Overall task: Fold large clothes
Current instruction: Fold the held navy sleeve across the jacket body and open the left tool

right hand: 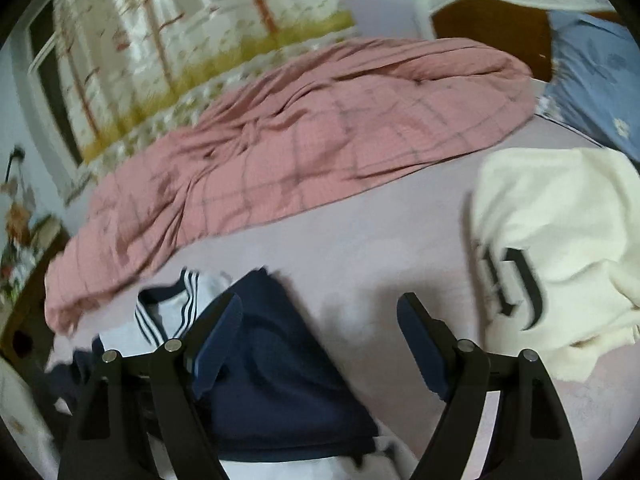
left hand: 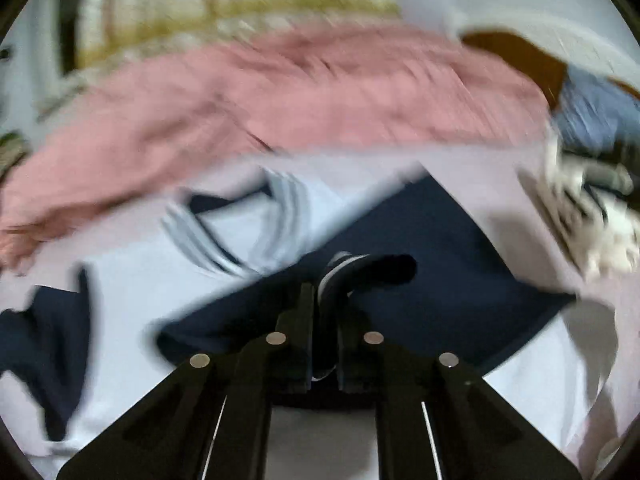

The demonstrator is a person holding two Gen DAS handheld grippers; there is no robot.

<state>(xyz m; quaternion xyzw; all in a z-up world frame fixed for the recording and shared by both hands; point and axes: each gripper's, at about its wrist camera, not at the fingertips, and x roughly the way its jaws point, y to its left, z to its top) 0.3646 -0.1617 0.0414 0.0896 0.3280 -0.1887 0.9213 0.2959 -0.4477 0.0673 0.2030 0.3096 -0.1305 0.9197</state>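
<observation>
Left wrist: left hand-held gripper (left hand: pixel 325 320) pinched on a fold of the navy-and-white shirt (left hand: pixel 420 240), which lies on the bed (left hand: pixel 472 168) near its front edge.
Right hand-held gripper (right hand: pixel 320 316) wide open, empty, over the shirt's navy part. Soft, light, limp cloth; will likely sag and bunch, so grip hems or corners, not mid-panel.

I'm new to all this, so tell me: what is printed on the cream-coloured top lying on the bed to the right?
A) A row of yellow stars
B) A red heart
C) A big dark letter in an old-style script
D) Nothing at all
C: the cream top carries a large dark ornate letter on its near side, seen from the right claw's camera.
</observation>
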